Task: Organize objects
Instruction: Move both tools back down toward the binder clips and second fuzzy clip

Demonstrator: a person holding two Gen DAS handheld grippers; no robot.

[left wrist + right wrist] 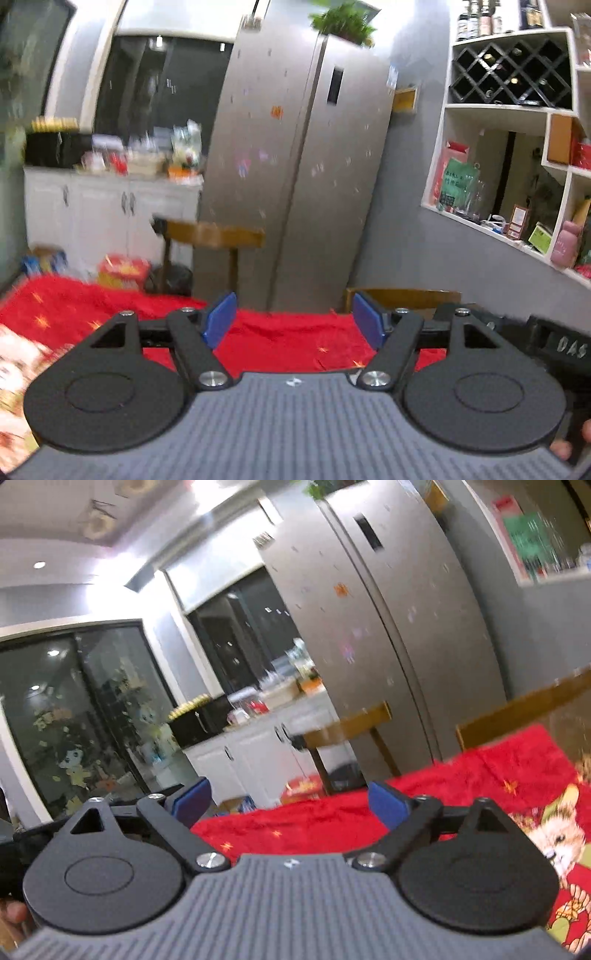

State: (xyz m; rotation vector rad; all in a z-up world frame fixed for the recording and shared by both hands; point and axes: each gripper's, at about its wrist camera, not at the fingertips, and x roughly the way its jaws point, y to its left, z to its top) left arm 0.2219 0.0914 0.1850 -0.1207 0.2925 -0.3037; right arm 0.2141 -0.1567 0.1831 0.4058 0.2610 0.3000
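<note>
The left gripper (293, 319) points out over a table covered with a red cloth (280, 339), its blue pads (220, 319) standing well apart with nothing between them. The right gripper (290, 803) likewise has its blue pads (386, 805) spread wide and bare, held above the same red cloth (332, 823), which carries small gold stars and, at the right edge of the right wrist view, a printed cartoon animal (554, 842). No loose object to be organized shows on the visible part of the cloth in either view.

In the left wrist view, the black body of the other gripper (565, 347) sits at the right edge and bears raised letters that read "DAS", possibly cut off by the frame. Beyond the table stands a silver two-door refrigerator (295, 166) dotted with small stickers, with a green plant (343, 20) on top. A white wall shelf (517, 147) holds a diamond-lattice wine rack (511, 72), bottles above it, and a green packet (458, 182) whose printing is too blurred to read. A wooden chair back (214, 234) stands before a white cabinet (103, 210) crowded with blurred items.
</note>
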